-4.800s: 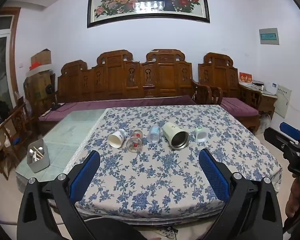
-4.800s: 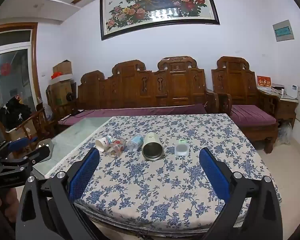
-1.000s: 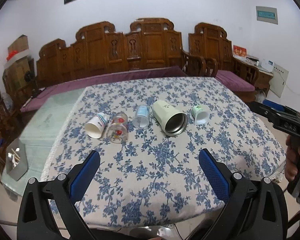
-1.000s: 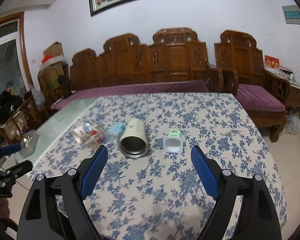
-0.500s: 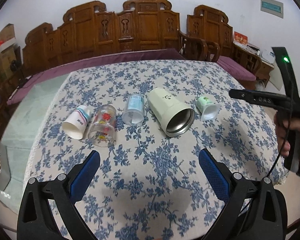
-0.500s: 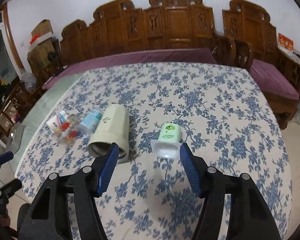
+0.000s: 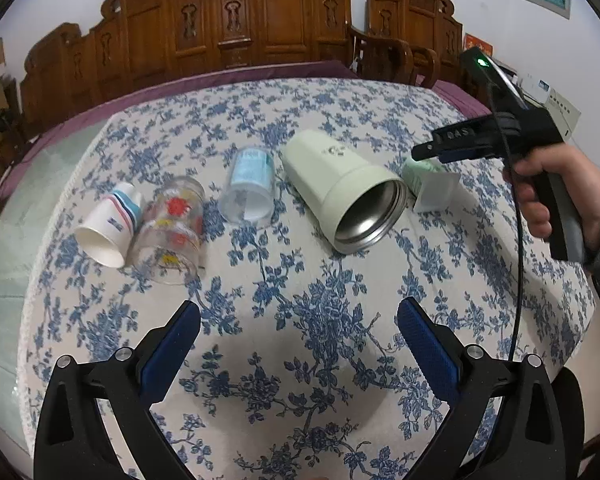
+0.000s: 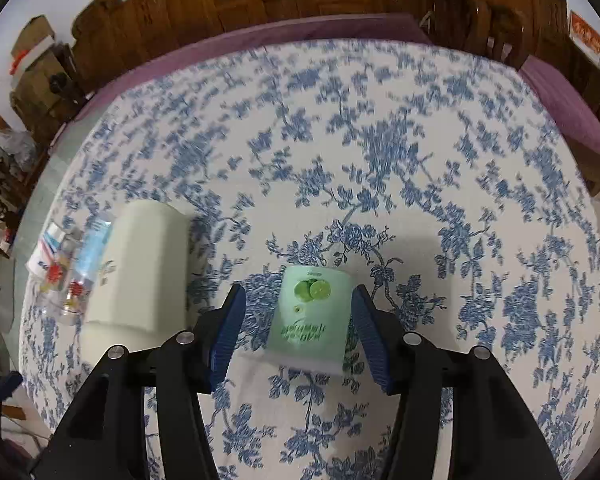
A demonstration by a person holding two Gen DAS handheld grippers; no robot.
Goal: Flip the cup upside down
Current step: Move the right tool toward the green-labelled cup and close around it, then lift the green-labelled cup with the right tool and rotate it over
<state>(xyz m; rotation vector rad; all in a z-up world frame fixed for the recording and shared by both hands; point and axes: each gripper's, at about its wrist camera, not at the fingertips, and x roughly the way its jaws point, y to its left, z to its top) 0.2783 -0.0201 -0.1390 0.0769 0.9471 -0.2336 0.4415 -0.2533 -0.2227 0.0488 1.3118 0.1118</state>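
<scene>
Your right gripper [image 8: 298, 322] has dropped from above the table to straddle the green cup [image 8: 312, 308].
Left gripper [image 7: 298, 344] hangs wide open, empty, well short; rightward, the cup lies on its side, axis along your open, untouching fingers [image 8: 226, 332], mouth toward you.

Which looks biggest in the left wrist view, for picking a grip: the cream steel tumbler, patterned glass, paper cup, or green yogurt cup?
1. Cream steel tumbler.
2. Patterned glass.
3. Paper cup, close to the glass.
4. Green yogurt cup, partly hidden by the right tongs, so unsure.
</scene>
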